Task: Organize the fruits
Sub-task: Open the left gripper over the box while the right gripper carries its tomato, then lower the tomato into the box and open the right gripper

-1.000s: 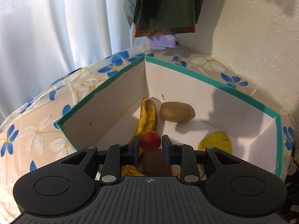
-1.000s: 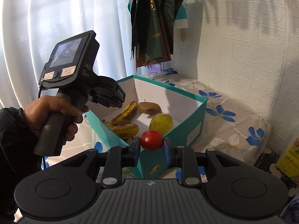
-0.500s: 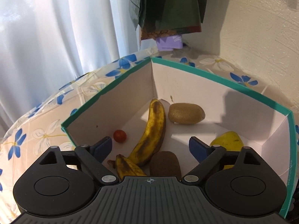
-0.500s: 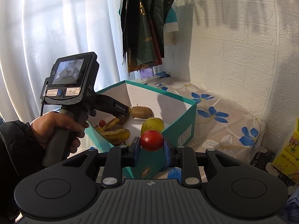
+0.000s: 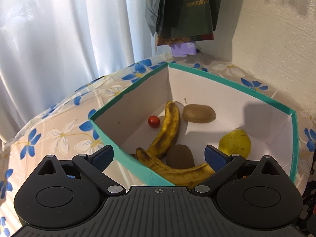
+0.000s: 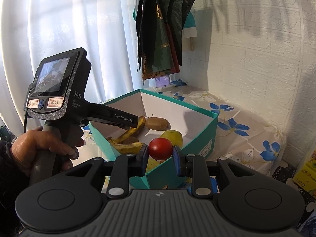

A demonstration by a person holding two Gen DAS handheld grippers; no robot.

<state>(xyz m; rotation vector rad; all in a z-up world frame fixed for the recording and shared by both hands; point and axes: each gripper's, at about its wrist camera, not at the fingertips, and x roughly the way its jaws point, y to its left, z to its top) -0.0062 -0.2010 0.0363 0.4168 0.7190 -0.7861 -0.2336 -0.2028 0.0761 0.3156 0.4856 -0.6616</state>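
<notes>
A teal box (image 5: 223,80) with white inner walls holds a small red tomato (image 5: 153,121), two spotted bananas (image 5: 167,130), two kiwis (image 5: 199,113) and a yellow pear (image 5: 235,143). My left gripper (image 5: 159,156) is open and empty, just above the box's near corner. My right gripper (image 6: 160,155) is shut on a second red tomato (image 6: 160,148), held in front of the box's (image 6: 199,136) near side. The left gripper's body (image 6: 110,118) shows in the right wrist view, reaching over the box's left edge.
The box stands on a cloth with blue and white flowers (image 5: 59,134). White curtains (image 5: 69,29) hang behind on the left. Dark bags (image 5: 185,6) hang above the far corner. A white textured wall (image 6: 256,59) runs along the right.
My left gripper opened and dropped its small tomato into the box, then drew back and up. My right gripper moved closer to the box, still holding its tomato.
</notes>
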